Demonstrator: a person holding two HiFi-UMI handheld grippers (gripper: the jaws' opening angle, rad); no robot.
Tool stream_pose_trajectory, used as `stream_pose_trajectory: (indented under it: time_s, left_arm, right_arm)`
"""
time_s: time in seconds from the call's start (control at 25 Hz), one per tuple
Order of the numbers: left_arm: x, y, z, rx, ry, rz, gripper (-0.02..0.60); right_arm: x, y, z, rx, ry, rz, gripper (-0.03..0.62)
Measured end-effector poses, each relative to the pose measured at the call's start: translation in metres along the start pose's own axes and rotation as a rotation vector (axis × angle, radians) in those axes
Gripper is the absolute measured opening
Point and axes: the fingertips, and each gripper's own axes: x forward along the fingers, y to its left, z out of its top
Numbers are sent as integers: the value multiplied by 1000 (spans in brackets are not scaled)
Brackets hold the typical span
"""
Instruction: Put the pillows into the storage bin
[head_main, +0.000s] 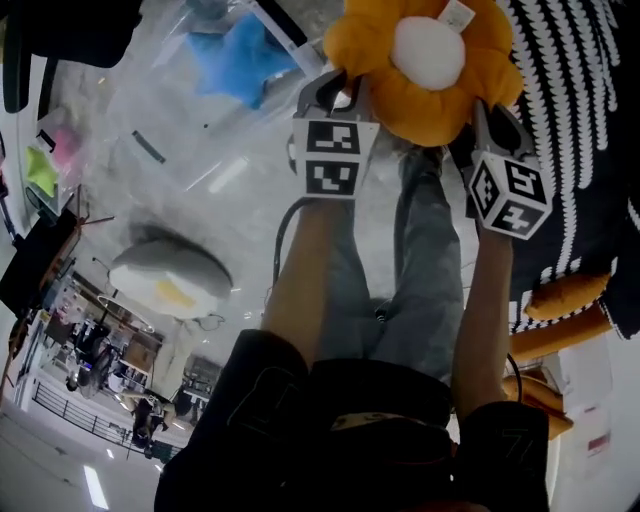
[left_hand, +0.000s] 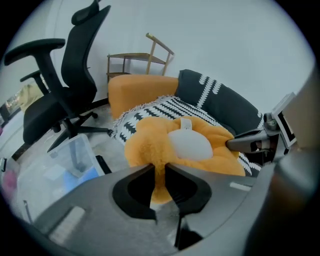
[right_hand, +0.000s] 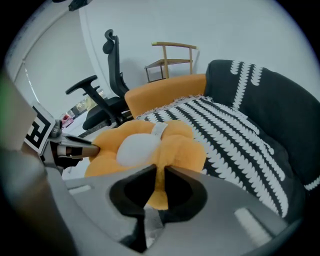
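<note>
In the head view, your left gripper (head_main: 335, 92) and right gripper (head_main: 484, 118) hold opposite edges of the orange flower pillow (head_main: 430, 55), which spans the gap between them. In the left gripper view, your fingers are clamped on an orange petal. The pillow's white centre is just ahead of them, and the clear storage bin (left_hand: 75, 151) lies off to their left. In the right gripper view, those fingers squeeze another petal, with a black-and-white striped pillow (right_hand: 240, 145) beyond them.
</note>
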Motion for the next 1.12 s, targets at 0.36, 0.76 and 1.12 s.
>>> stream_pose_trajectory:
  time_s: [0.36,0.76,1.12]
  left_arm:
    - [-41,-73,-52,-136,-38,107,64]
    - [-102,-23,-98,-301,-75,228,67]
    - [-136,27,-163,-376,-101,320,74]
  right_arm:
    - [-53,-28,-39,-145,3,119,43]
    - [-50,55,-28,-311,31,246,44]
    - [-28,134,-56,-412,24,322,44]
